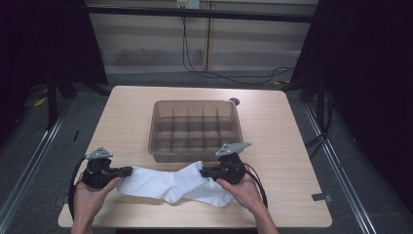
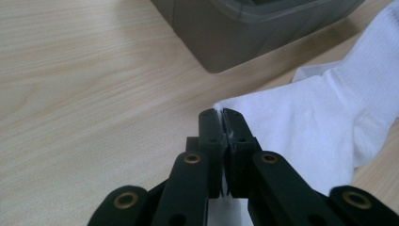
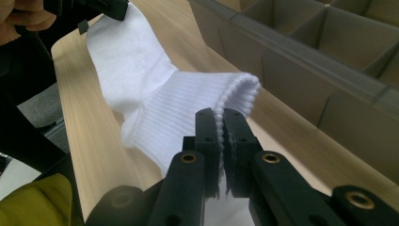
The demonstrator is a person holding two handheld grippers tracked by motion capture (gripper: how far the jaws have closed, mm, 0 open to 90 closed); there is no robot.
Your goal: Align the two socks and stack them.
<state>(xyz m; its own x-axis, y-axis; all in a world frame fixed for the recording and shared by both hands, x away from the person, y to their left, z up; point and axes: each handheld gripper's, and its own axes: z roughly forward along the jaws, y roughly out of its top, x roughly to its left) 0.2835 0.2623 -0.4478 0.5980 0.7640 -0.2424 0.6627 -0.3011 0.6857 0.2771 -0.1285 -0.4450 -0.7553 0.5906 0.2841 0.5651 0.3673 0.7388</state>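
A white sock (image 1: 151, 183) lies stretched along the front of the wooden table (image 1: 272, 126). My left gripper (image 1: 129, 171) is at the sock's left end. In the left gripper view its jaws (image 2: 220, 113) are shut on the edge of the smooth foot part (image 2: 301, 122). My right gripper (image 1: 203, 171) holds the other end. In the right gripper view it (image 3: 220, 113) is shut on the ribbed cuff (image 3: 188, 113), which is lifted a little off the table. Across the sock (image 3: 136, 56) the left gripper (image 3: 110, 7) is seen at the top left. More white fabric (image 1: 214, 195) lies under the right hand.
A grey see-through bin (image 1: 195, 103) with several divided compartments stands in the middle of the table, just behind the sock. Its wall (image 2: 244, 37) is close to both grippers (image 3: 301, 66). The table's front edge runs right below the hands. Cables lie on the floor beyond the table.
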